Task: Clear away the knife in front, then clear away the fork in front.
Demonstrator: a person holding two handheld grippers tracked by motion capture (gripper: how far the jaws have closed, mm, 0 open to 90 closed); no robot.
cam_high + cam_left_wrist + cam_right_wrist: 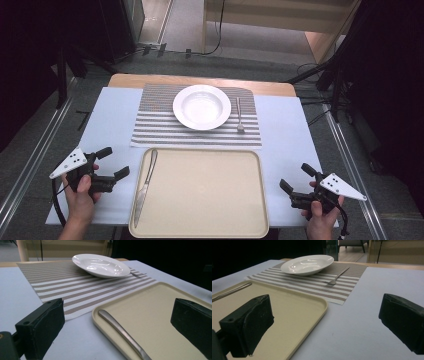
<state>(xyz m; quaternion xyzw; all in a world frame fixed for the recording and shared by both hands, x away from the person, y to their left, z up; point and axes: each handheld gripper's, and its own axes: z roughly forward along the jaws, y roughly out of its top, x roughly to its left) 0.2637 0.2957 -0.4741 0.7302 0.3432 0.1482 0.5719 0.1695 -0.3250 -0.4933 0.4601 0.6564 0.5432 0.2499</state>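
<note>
So the knife [144, 186] is lying flat along the left edge of the beige tray [210, 220], handle end toward the far left corner of the tray and blade end toward the near left corner, nothing touching it. The tray sits at the near edge of the tabletop [285, 130], pretty much centered. The left tongs [113, 163] are just left of the tray, near the near-left corner of the tabletop, jaws spread wide with nothing between them; from the left gripper view you can see the knife handle [117, 327] lying in the gap past the jaws, but the pads aren't on it. The right tongs [297, 177] are over by the tray's right edge near the near-right corner, also wide open and empty. Beyond the tray there's a striped placemat [155, 125] toward the far edge, with a white bowl-ish plate [202, 106] in the middle of it and a fork [239, 115] lying just to the plate's right, tines pointing toward the tray.
</note>
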